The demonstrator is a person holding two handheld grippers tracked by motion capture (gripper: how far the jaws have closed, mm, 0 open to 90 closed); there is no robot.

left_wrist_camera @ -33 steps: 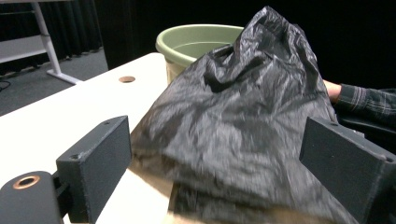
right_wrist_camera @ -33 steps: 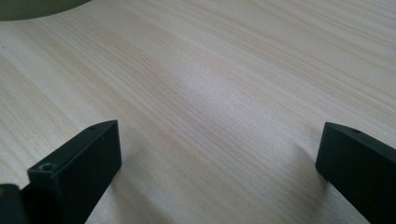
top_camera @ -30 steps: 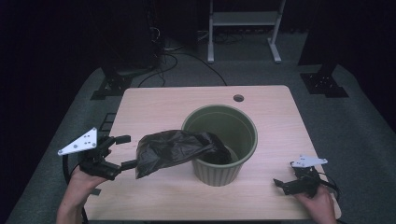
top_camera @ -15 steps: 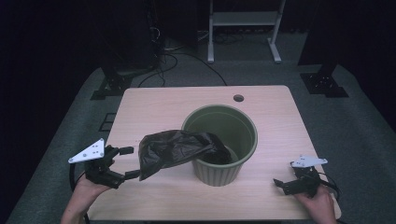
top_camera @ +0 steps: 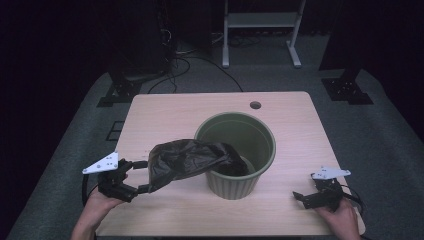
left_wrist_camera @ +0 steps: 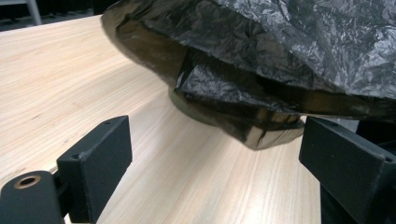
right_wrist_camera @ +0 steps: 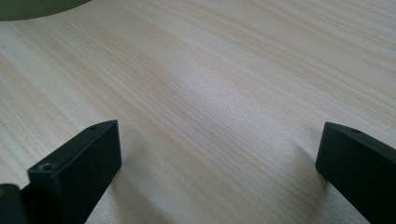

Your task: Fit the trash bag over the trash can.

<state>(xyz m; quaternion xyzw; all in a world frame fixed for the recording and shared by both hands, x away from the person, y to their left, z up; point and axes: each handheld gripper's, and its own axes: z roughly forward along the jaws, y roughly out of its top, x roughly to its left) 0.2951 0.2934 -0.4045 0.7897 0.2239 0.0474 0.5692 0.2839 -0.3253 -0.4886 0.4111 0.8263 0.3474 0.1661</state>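
My left tool [top_camera: 131,176] jaws apart, bag [top_camera: 187,159] edge just ahead between them, draped toward bin [top_camera: 235,150]. Right tool [top_camera: 311,196] apart, idle on tabletop [top_camera: 170,110].

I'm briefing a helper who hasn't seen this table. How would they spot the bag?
On the wooden table stands a green pot. Draped over its near-left rim toward the left gripper is the bag: black, crinkled, glossy plastic, the one soft thing there.
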